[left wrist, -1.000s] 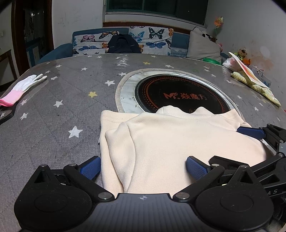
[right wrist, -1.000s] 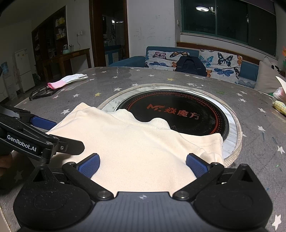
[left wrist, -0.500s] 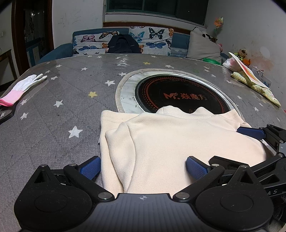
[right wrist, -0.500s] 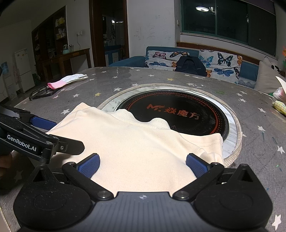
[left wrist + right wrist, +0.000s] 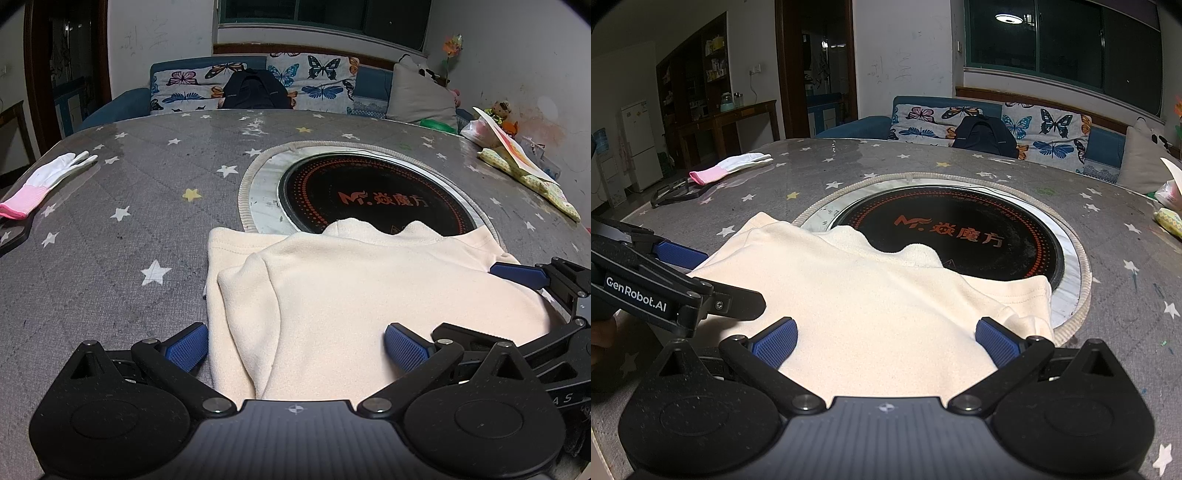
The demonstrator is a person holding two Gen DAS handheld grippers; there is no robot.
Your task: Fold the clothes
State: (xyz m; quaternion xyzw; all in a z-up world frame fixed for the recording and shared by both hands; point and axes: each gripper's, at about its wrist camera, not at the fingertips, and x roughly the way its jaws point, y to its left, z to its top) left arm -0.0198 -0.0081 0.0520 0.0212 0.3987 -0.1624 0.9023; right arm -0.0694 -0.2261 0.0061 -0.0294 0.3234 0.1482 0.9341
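A cream garment lay folded on the star-patterned bench, its far edge overlapping the black round cooktop at 12 o'clock. The left gripper sat low at the cloth's near edge, its blue-padded fingers spread wide across the fabric and holding nothing. The right gripper sat the same way, fingers wide apart over the cloth, gripping nothing. From the right wrist view, the left gripper stood at 9 o'clock, beside the garment. A white and pink glove lay well apart at 10 o'clock.
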